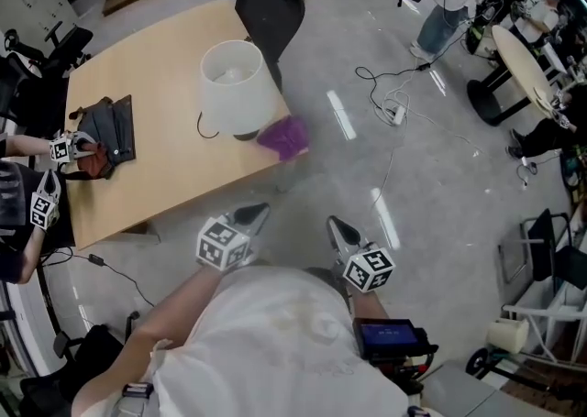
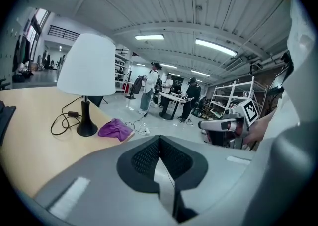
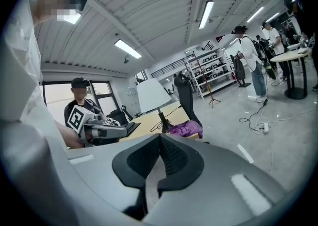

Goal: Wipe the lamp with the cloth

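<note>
Just beside the lamp (image 1: 237, 85) foot, at the table (image 1: 165, 168) corner: crumpled cloth (image 1: 283, 137). Well short of the lamp, left gripper (image 1: 259, 212) and right gripper (image 1: 334, 222), both closed, empty. Cloth ahead; left gripper likely slightly nearer.

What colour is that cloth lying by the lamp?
Purple. The cloth shows best in the left gripper view, beside the lamp.

The lamp (image 1: 237, 85) has a white shade, a black base and a black cord. The cloth (image 1: 284, 136) is purple. The table (image 1: 165, 168) is pale wood, and the bag (image 1: 110, 131) at mid-left is black. The left gripper (image 1: 260, 212) and right gripper (image 1: 336, 223) are grey, with black-and-white square-patterned cubes. The floor (image 1: 413, 177) is glossy grey.
</note>
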`<state>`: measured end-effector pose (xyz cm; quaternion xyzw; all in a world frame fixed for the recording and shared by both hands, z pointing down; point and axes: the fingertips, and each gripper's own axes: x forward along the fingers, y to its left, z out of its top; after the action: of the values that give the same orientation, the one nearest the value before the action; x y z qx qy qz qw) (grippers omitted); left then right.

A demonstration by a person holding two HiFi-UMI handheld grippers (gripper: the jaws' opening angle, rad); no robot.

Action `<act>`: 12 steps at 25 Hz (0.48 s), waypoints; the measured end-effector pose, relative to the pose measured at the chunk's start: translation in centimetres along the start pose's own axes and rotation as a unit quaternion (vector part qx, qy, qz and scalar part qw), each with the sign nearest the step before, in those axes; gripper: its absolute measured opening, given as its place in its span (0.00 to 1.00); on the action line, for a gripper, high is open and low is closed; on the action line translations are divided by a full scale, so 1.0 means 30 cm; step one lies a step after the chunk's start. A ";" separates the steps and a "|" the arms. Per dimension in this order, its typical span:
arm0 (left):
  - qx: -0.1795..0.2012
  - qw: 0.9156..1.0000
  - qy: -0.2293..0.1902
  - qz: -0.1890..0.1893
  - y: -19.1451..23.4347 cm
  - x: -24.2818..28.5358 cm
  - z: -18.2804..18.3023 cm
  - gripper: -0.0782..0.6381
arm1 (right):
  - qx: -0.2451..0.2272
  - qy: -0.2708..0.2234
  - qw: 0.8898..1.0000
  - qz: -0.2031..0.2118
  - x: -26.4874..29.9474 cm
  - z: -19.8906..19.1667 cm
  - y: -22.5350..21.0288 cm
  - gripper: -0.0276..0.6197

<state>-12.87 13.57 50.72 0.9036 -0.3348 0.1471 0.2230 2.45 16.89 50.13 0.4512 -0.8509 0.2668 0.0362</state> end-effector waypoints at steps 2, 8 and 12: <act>-0.002 1.000 0.004 -0.004 0.027 0.003 0.005 0.11 | 0.001 0.003 1.000 -0.008 0.020 0.005 -0.005 0.06; -0.015 1.000 -0.003 -0.001 0.083 0.032 0.032 0.11 | -0.018 0.017 0.999 -0.022 0.069 0.043 -0.062 0.06; -0.009 1.000 -0.012 0.004 0.094 0.063 0.068 0.11 | -0.033 0.021 0.999 -0.009 0.129 0.089 -0.098 0.06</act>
<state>-13.15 9.61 50.62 0.9018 -0.3429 0.1338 0.2266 2.96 11.37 50.27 0.4519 -0.8539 0.2477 0.0718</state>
